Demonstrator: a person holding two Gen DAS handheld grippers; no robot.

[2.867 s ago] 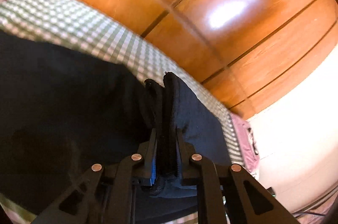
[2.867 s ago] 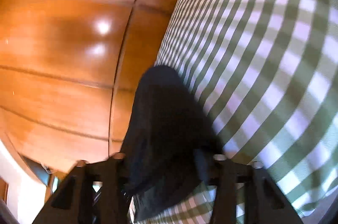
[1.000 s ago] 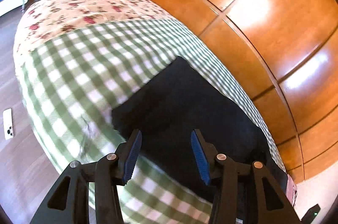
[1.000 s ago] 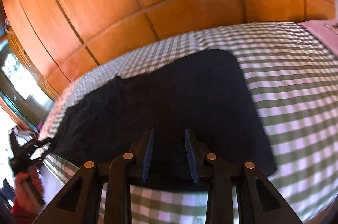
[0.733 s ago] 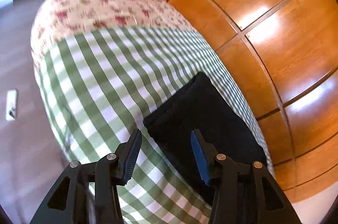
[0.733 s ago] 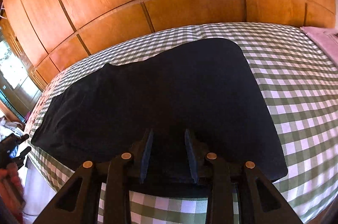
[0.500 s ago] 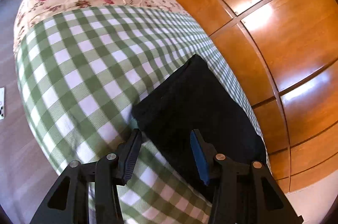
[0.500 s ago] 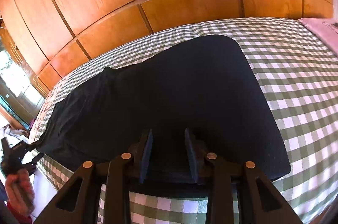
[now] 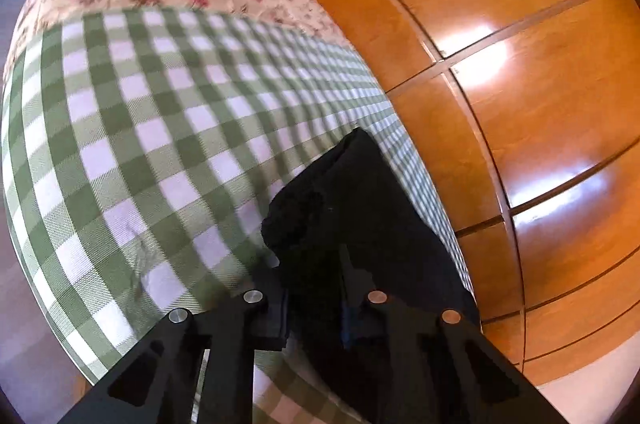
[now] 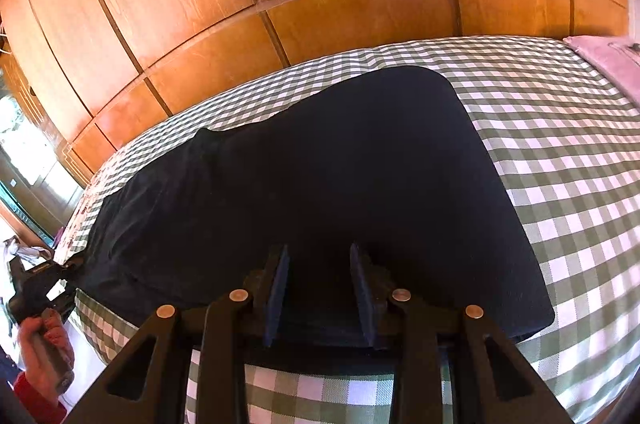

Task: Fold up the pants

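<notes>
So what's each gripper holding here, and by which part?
Left gripper is closing on the pants at the hem corner. Right gripper straddles the waist-end edge; whether it grips cannot be told.

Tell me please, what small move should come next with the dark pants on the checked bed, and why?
Probably lift the left gripper a little and carry the leg end toward the waist. Its jaws are closing with the hem of the pants bunched between them, while the right gripper sits at the other end's near edge. The pants lie flat at full length on the checked cover.
</notes>
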